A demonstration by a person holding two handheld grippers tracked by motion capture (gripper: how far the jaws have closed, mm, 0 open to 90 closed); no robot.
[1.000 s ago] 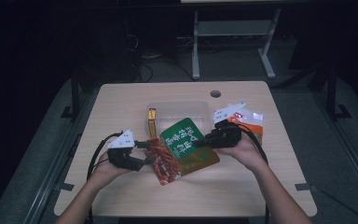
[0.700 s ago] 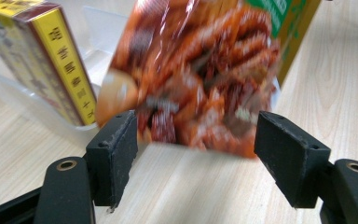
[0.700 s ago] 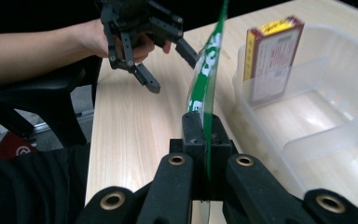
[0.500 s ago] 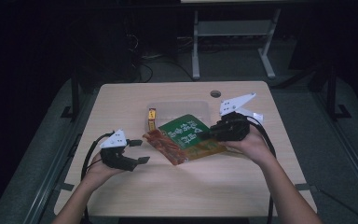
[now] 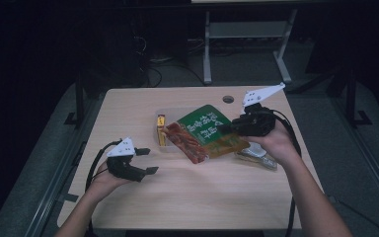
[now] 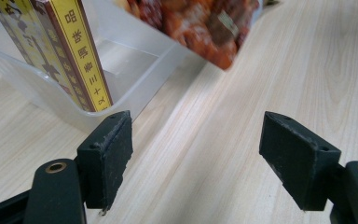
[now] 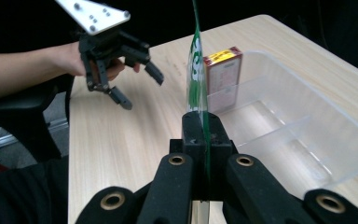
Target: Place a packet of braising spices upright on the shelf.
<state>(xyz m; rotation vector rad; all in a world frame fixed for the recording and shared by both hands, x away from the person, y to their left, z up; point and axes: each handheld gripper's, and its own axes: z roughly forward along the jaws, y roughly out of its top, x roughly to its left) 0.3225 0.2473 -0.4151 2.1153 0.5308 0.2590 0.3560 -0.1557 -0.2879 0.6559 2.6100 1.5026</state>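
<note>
A green and red snack bag (image 5: 203, 132) hangs tilted over a clear plastic container (image 5: 159, 147) at mid table. My right gripper (image 5: 228, 129) is shut on the bag's right edge; in the right gripper view the thin green bag edge (image 7: 196, 70) stands up between the closed jaws of that gripper (image 7: 204, 135). A yellow and red box (image 5: 161, 129) stands in the container's left end. My left gripper (image 5: 148, 161) hovers left of the container, and its jaws have just been opening. In its own view the left gripper (image 6: 196, 163) has nothing but table between its jaws.
A silvery packet (image 5: 256, 154) lies on the table under the right hand. The table has a round cable hole (image 5: 228, 98) near its far edge. Bare wood stretches along the near side between the two forearms.
The left gripper has let go of the bag's lower end and drawn back to the left. The right gripper has lifted the bag up and toward the far right, over the container.
</note>
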